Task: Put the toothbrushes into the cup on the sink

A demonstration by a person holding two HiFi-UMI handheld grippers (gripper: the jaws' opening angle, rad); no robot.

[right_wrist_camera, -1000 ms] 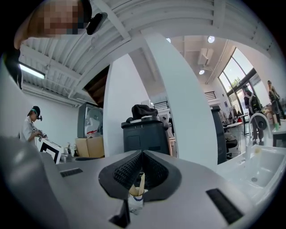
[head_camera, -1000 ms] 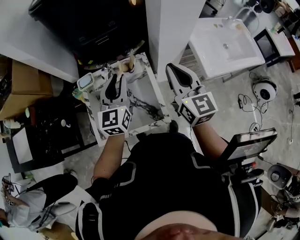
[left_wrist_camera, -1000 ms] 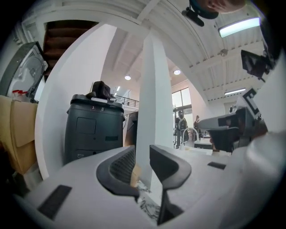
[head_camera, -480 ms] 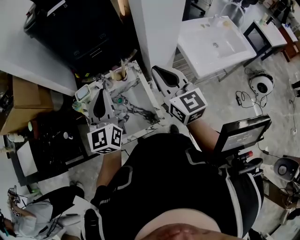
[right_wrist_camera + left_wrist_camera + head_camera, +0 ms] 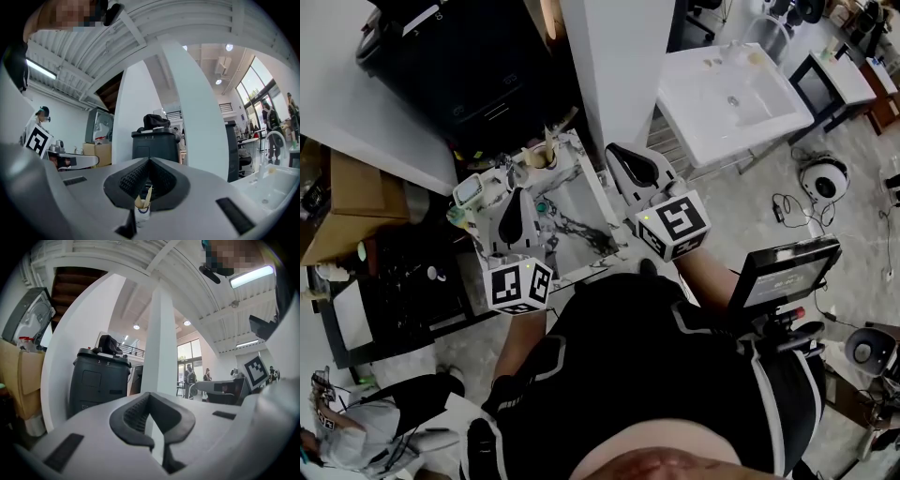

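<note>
**Head view.** We see the left gripper (image 5: 518,195) and the right gripper (image 5: 617,153) held level over the marbled sink (image 5: 591,183). The left one is above the basin and the right one above its right rim. The cup (image 5: 546,161) stands at the far edge of the sink. Wooden-handled toothbrushes (image 5: 548,141) stand upright in it. A small teal item (image 5: 541,205) lies in the basin just beside the left gripper. It is too small for us to identify.

**Left gripper view.** The jaws are closed, pad against pad at the tips. We see no toothbrush between them. A pale strip shows low between the pads, and we judge it to be the white column (image 5: 159,357) behind, though we cannot confirm this. The sink and cup lie below this view and are cut off.

**Right gripper view.** The jaws are closed on nothing. Through the slot below the pads we see the cup with two wooden handles in it, well ahead of the gripper and apart from it.

**Step in hand.** We judge this to be a pause between picks, with neither tool loaded. If the teal item is a toothbrush, the next move calls for opening the left jaws and tipping the gripper down into the basin. The jaws would then close across the handle, not along it.
</note>
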